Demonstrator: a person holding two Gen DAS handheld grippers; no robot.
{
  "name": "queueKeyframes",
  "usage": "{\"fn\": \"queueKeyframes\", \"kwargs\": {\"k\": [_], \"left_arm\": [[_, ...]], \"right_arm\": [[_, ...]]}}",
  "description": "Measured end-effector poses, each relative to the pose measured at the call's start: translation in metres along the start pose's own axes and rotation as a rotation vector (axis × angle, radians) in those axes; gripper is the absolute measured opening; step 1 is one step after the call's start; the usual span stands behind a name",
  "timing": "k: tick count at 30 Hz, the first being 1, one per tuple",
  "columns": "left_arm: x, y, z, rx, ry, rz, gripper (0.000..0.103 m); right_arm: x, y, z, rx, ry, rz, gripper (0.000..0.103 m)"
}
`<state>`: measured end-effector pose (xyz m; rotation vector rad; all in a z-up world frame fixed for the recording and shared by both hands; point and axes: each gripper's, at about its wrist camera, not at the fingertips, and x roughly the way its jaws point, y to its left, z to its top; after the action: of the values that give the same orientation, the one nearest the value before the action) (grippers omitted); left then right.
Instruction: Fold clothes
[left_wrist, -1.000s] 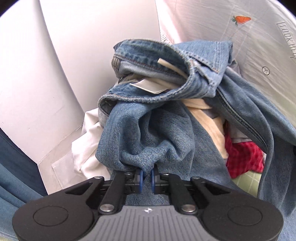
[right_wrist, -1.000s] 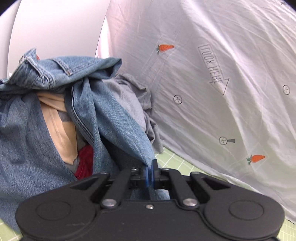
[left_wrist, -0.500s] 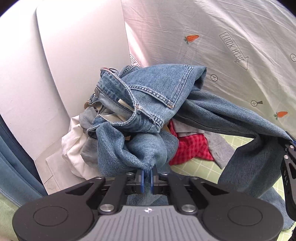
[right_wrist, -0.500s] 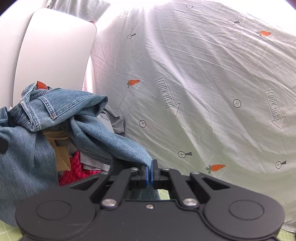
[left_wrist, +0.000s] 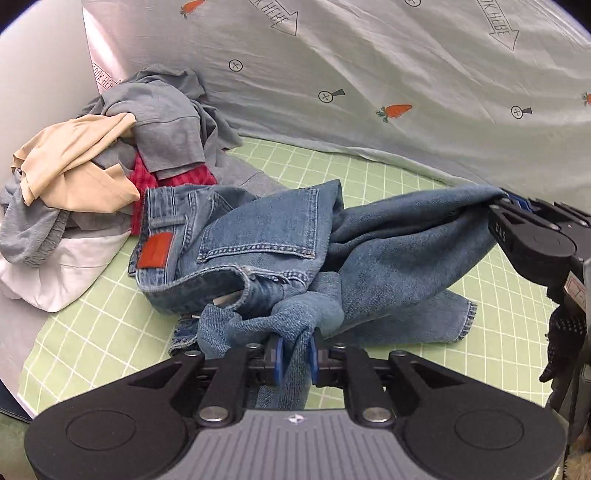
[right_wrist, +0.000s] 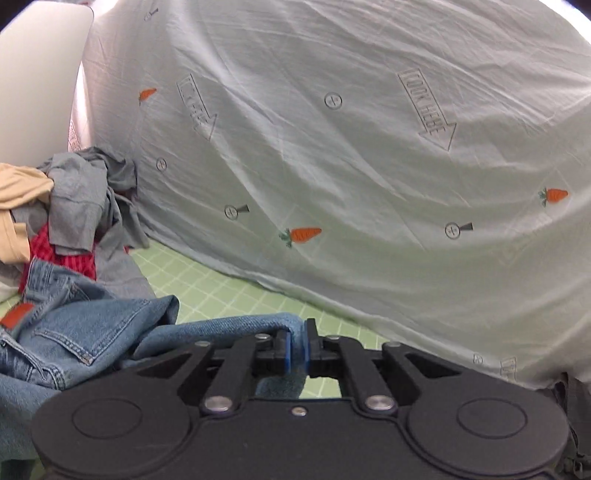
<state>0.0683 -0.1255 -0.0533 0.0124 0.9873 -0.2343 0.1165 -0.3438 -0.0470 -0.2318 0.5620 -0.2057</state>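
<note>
A pair of blue jeans with a red-brown waist patch lies crumpled on the green grid mat. My left gripper is shut on a bunched fold of one jeans leg near the mat's front. My right gripper is shut on the other leg's edge; it also shows at the right in the left wrist view, holding that leg stretched above the mat. The jeans also show at the lower left in the right wrist view.
A pile of clothes sits at the mat's back left: grey, beige, red checked and white pieces. A pale sheet printed with carrots and arrows hangs along the back. A white panel stands at the left.
Both grippers have pulled the jeans off the clothes pile and down onto the mat, drawing the legs apart toward the front and right. The pile is now uncovered.
</note>
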Motion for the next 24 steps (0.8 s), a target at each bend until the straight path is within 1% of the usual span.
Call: {"fn": "queueKeyframes", "kwargs": {"k": [1, 2, 3, 4, 5, 7, 9, 10, 11, 14, 18, 20, 24], "left_arm": [[0.003, 0.000, 0.001, -0.003, 0.007, 0.007, 0.026], [0.006, 0.000, 0.001, -0.006, 0.013, 0.014, 0.029], [0.009, 0.002, 0.002, -0.014, 0.018, 0.022, 0.034], [0.012, 0.005, 0.004, -0.020, 0.025, 0.031, 0.038], [0.016, 0.008, 0.005, -0.026, 0.033, 0.040, 0.040], [0.026, 0.014, 0.007, -0.032, 0.056, 0.051, 0.043], [0.037, 0.020, 0.009, -0.038, 0.078, 0.059, 0.045], [0.043, 0.024, 0.010, -0.040, 0.089, 0.063, 0.046], [0.049, 0.026, 0.011, -0.040, 0.098, 0.065, 0.047], [0.067, 0.036, 0.016, -0.041, 0.122, 0.052, 0.053], [0.085, 0.040, 0.018, -0.015, 0.141, 0.026, 0.058], [0.091, 0.042, 0.017, -0.010, 0.148, 0.015, 0.061], [0.101, 0.043, 0.013, -0.020, 0.162, 0.005, 0.065]], "right_arm": [[0.005, -0.006, -0.008, 0.006, 0.038, -0.005, 0.013], [0.009, -0.011, -0.016, 0.024, 0.069, -0.014, 0.021], [0.010, -0.014, -0.026, 0.047, 0.097, -0.020, 0.026], [0.012, -0.018, -0.035, 0.073, 0.124, -0.025, 0.035], [0.014, -0.021, -0.043, 0.106, 0.150, -0.020, 0.039], [0.019, -0.020, -0.053, 0.148, 0.195, 0.006, 0.041], [0.025, -0.017, -0.062, 0.180, 0.240, 0.038, 0.048], [0.028, -0.013, -0.065, 0.188, 0.260, 0.055, 0.055], [0.031, -0.008, -0.068, 0.189, 0.278, 0.066, 0.060], [0.041, 0.010, -0.079, 0.171, 0.336, 0.089, 0.064], [0.054, 0.034, -0.092, 0.108, 0.406, 0.049, 0.072], [0.058, 0.040, -0.098, 0.100, 0.422, 0.028, 0.073], [0.065, 0.043, -0.108, 0.093, 0.451, 0.016, 0.074]]}}
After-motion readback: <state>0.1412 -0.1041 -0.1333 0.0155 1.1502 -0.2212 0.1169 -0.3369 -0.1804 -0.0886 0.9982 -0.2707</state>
